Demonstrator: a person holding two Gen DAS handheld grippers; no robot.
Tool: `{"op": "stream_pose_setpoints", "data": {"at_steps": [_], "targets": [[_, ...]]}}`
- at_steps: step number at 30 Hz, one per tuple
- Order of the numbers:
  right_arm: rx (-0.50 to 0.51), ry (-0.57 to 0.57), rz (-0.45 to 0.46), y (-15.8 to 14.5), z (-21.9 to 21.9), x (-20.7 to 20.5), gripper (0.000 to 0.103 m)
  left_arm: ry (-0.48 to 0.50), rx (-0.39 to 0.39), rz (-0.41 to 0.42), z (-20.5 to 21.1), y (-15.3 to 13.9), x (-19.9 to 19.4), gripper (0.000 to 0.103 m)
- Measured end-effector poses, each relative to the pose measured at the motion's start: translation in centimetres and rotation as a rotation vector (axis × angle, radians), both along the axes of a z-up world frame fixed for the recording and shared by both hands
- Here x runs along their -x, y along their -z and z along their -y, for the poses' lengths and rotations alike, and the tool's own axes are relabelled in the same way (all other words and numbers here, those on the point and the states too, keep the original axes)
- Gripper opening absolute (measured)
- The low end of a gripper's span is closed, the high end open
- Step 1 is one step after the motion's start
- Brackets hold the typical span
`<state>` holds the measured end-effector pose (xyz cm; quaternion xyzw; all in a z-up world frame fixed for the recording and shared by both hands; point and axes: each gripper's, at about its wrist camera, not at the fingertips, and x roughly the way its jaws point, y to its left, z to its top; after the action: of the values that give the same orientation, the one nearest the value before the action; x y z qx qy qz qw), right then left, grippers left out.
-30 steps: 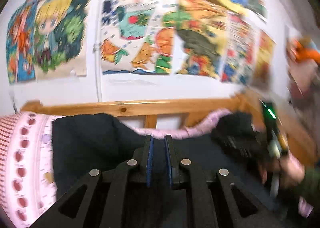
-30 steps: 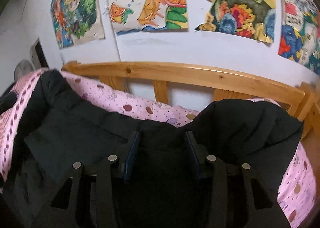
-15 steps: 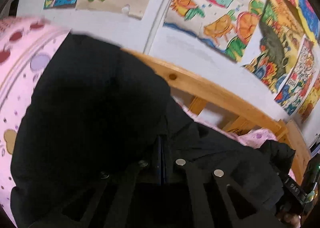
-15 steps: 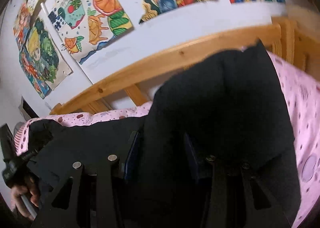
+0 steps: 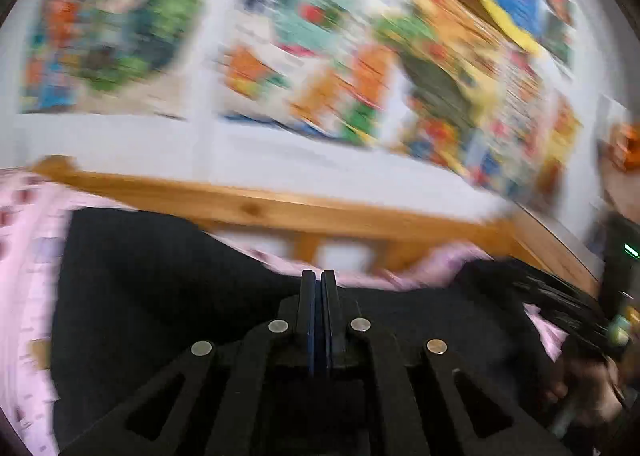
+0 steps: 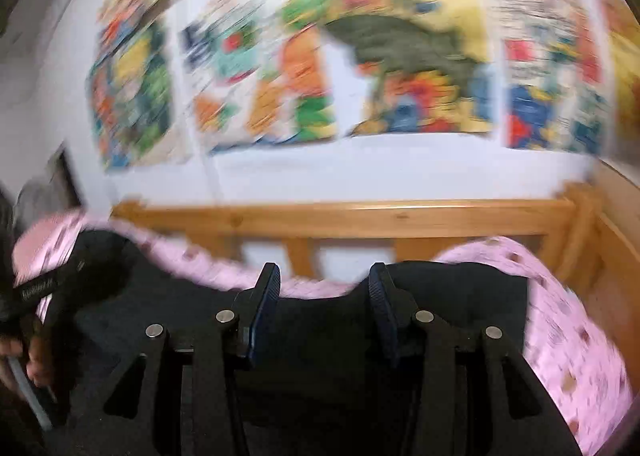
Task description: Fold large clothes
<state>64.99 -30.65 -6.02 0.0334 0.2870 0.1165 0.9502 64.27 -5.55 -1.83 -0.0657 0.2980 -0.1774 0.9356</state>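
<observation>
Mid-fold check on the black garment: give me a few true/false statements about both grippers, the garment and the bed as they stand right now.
1. The left gripper has its fingers pressed together. True.
2. The right gripper is clamped shut. False: its fingers stand well apart, with nothing seen pinched between them.
3. The black garment lies on a pink patterned bedsheet. True.
4. The bed rail behind the garment is white metal. False: it is light brown wood.
5. The wall beyond the bed is bare. False: colourful drawings cover it, blurred in both views.
</observation>
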Motion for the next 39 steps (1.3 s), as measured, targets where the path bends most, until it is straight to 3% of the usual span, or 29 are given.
{"op": "stream_pose_setpoints", "data": {"at_steps": [3, 5, 9, 14, 17, 19, 24, 25, 27, 28, 29, 31, 34, 36, 39], "targets": [[0.003, -0.077, -0.130, 3.1, -0.7, -0.3, 0.041, 0.147, -0.081, -0.084, 1.4, 1.9, -0.2, 0.004], [0.033, -0.098, -0.153, 4.0, -0.7, 0.3, 0.040, 0.203, -0.123, -0.116, 1.5, 3.2, 0.2, 0.004], [0.057, -0.115, -0.214, 5.4, -0.9, 0.5, 0.040, 0.225, -0.208, -0.159, 1.4, 5.2, 0.9, 0.004], [0.123, -0.069, -0.235, 8.2, -2.2, 0.4, 0.040, 0.180, -0.307, -0.192, 2.6, 8.0, 0.4, 0.005], [0.178, -0.058, -0.215, 8.2, -2.8, 1.0, 0.040, 0.154, -0.374, -0.159, 3.5, 8.7, 1.0, 0.004], [0.151, -0.059, -0.181, 7.2, -2.2, 1.6, 0.040, 0.152, -0.374, -0.126, 3.5, 8.3, 1.8, 0.005], [0.050, -0.040, -0.112, 4.5, 0.1, 3.7, 0.040, 0.101, -0.283, -0.097, 1.8, 6.0, 3.1, 0.007], [0.038, -0.036, -0.102, 4.2, 0.4, 4.2, 0.041, 0.081, -0.275, -0.088, 1.4, 5.4, 3.6, 0.013], [0.046, -0.025, -0.098, 3.5, 0.7, 4.9, 0.055, 0.051, -0.257, -0.079, 1.0, 4.6, 4.2, 0.027], [0.052, -0.018, -0.095, 3.4, 0.6, 5.2, 0.058, 0.037, -0.252, -0.073, 1.0, 4.3, 4.2, 0.042], [0.055, -0.012, -0.091, 3.1, 0.7, 5.6, 0.058, 0.016, -0.241, -0.055, 0.8, 3.8, 4.6, 0.064], [0.059, -0.005, -0.087, 2.5, 0.9, 6.4, 0.058, -0.012, -0.211, -0.019, 0.6, 2.9, 5.6, 0.082], [0.059, 0.016, -0.070, 1.4, 1.5, 7.8, 0.064, -0.044, -0.163, -0.014, 0.5, 1.5, 6.5, 0.083], [0.051, 0.036, -0.046, 0.3, 1.9, 8.8, 0.074, -0.063, -0.156, -0.013, 0.7, 0.6, 7.3, 0.085], [0.043, 0.044, -0.028, -1.2, 2.2, 10.3, 0.083, -0.091, -0.165, 0.009, 0.8, -0.9, 8.9, 0.101]]}}
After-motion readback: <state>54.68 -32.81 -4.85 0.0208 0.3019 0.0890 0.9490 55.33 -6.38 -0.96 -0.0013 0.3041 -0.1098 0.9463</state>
